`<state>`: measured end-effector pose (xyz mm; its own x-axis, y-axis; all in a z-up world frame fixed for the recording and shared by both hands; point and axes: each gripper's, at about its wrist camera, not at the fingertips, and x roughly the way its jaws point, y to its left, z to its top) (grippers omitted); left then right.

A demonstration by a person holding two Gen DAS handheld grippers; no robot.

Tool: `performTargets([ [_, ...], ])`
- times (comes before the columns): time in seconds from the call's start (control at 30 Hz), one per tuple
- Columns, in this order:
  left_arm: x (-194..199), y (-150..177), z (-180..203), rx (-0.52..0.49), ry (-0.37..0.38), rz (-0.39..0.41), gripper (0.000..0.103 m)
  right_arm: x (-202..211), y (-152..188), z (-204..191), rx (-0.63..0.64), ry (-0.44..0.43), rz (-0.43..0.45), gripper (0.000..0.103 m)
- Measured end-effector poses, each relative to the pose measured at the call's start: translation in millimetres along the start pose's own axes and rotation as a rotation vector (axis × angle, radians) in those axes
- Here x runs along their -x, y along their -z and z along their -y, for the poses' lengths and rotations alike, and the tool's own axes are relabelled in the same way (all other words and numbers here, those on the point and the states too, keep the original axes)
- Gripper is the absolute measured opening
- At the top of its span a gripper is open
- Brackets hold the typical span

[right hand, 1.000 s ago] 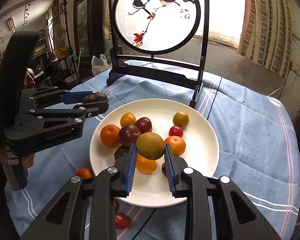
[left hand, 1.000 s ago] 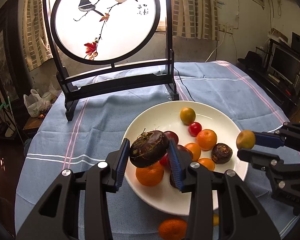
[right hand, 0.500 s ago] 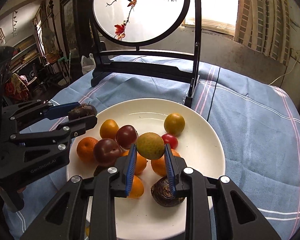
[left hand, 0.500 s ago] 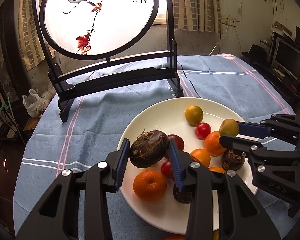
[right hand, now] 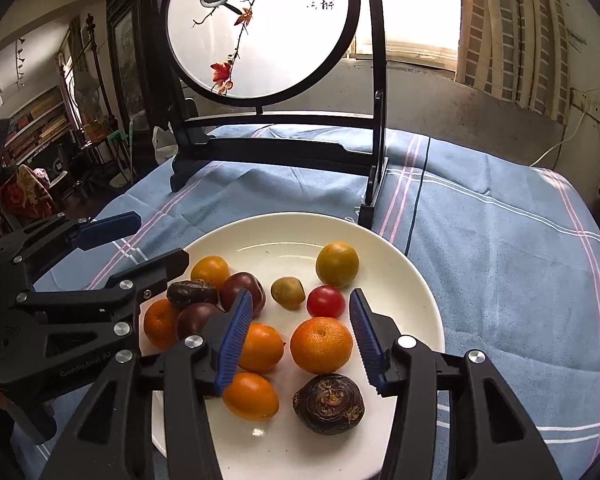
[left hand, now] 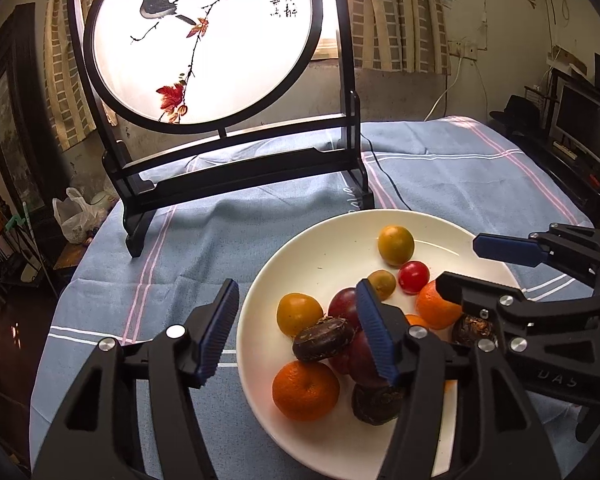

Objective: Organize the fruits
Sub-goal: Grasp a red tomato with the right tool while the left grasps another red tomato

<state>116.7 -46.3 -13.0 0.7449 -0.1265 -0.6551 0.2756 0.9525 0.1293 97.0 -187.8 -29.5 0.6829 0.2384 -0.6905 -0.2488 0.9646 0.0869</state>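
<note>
A white plate (left hand: 332, 240) (right hand: 400, 264) on the blue tablecloth holds several fruits: oranges, plums, a red cherry tomato (right hand: 326, 301), yellow-green fruits and dark water chestnuts. My left gripper (left hand: 296, 330) is open and empty over the plate's left side; the dark chestnut (left hand: 323, 339) (right hand: 192, 293) lies on the fruit pile below it. My right gripper (right hand: 298, 338) is open and empty above an orange (right hand: 321, 345); the small greenish fruit (right hand: 287, 292) (left hand: 383, 283) lies on the plate just beyond it.
A black wooden stand with a round bird-painting screen (left hand: 204, 40) (right hand: 260, 28) stands at the back of the table, with a cable (left hand: 384, 176) running behind the plate. The tablecloth (right hand: 500, 248) extends right and left of the plate.
Both grippers have opened. The left let the dark chestnut drop onto the fruit pile, and the right let the greenish fruit drop onto the plate. Both moved forward over the plate.
</note>
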Motion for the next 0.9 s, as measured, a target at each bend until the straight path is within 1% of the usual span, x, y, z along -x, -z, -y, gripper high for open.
performTargets([
  [0.2,17,8,-6,0.001,0.013,0.016,0.059,23,17,-3,0.021,-0.016,-0.003,0.051],
  [0.3,37,22,-14,-0.008,0.020,0.027,0.060,44,38,-10,0.049,-0.052,-0.013,0.056],
  [0.37,51,34,-19,-0.018,0.029,0.029,0.064,56,57,-19,0.084,-0.078,-0.034,0.057],
  [0.47,70,60,-21,-0.048,0.058,0.015,0.065,66,91,-37,0.177,-0.102,-0.086,0.057],
  [0.6,92,99,-16,-0.086,0.122,-0.027,0.065,61,124,-58,0.272,-0.102,-0.165,0.055],
  [0.63,97,109,-13,-0.097,0.147,-0.039,0.065,57,129,-61,0.281,-0.096,-0.180,0.054],
  [0.7,102,126,-4,-0.116,0.185,-0.068,0.065,49,133,-62,0.269,-0.102,-0.204,0.047],
  [0.77,105,141,6,-0.131,0.231,-0.099,0.066,42,134,-62,0.262,-0.095,-0.217,0.033],
  [0.9,101,162,27,-0.159,0.262,-0.143,0.066,47,138,-63,0.249,-0.077,-0.196,0.031],
])
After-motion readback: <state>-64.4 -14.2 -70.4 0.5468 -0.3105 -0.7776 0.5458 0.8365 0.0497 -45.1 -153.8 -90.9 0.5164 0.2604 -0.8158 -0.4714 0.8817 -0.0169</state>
